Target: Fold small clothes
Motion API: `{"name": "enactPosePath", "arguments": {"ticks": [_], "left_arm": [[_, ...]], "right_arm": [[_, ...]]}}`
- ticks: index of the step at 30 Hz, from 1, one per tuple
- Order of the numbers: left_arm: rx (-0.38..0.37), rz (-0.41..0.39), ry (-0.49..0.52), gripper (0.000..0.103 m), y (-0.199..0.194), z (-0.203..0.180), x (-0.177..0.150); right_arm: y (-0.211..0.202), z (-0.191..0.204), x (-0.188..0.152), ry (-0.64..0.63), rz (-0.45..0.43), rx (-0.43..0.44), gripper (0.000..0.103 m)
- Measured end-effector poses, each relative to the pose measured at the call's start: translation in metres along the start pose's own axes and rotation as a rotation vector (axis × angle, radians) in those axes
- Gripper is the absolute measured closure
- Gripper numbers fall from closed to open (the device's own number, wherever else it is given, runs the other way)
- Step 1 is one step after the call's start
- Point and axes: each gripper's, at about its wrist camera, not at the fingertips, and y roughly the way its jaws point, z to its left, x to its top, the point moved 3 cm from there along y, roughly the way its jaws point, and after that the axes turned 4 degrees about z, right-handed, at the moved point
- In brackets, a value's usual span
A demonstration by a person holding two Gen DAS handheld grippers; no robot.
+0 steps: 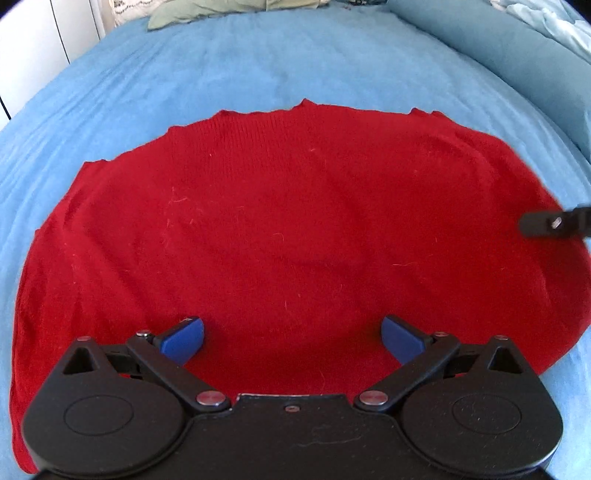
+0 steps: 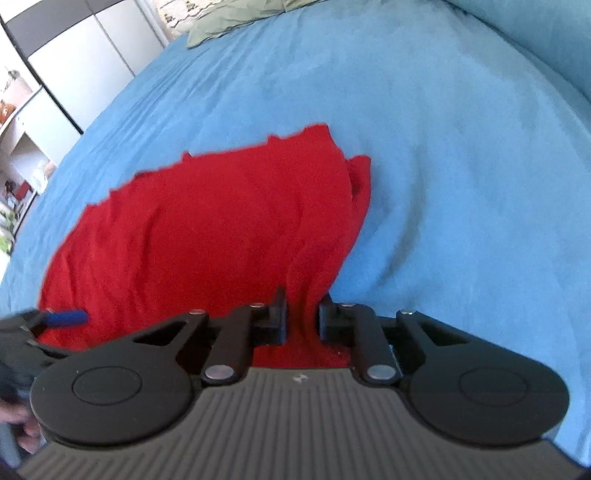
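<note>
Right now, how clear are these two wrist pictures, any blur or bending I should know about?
Left wrist view: the red knit garment is sharp, its knit visible; fisheye bends the blue bedspread into a dome; the right gripper's tip at the frame edge is smeared. Right wrist view: softer overall, the garment's edges blurred, the right gripper pinching cloth, the left gripper's blue pad streaked.

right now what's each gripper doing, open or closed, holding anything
Left gripper: open, fingers apart over the red garment, holding nothing.
Right gripper: closed on a bunched edge of the red garment.

Garment on bed, pillow behind
</note>
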Motion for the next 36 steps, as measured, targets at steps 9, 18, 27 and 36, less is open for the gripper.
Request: {"name": "enactPosePath", "arguments": {"ticks": [9, 18, 27, 36], "left_arm": [[0.055, -0.051, -0.003, 0.003, -0.051, 0.046, 0.0], [0.107, 0.014, 0.001, 0.003, -0.064, 0.134, -0.061], [0.004, -0.04, -0.026, 0.003, -0.087, 0.143, -0.08], [-0.046, -0.125, -0.132, 0.003, -0.102, 0.116, -0.034]], "right_arm": [[-0.059, 0.148, 0.057, -0.116, -0.075, 0.261, 0.076], [0.071, 0.333, -0.006, -0.406, 0.127, 0.264, 0.074], [0.009, 0.318, 0.0, -0.444, -0.079, 0.312, 0.002], [-0.054, 0.187, -0.005, -0.234, -0.155, 0.104, 0.0]]}}
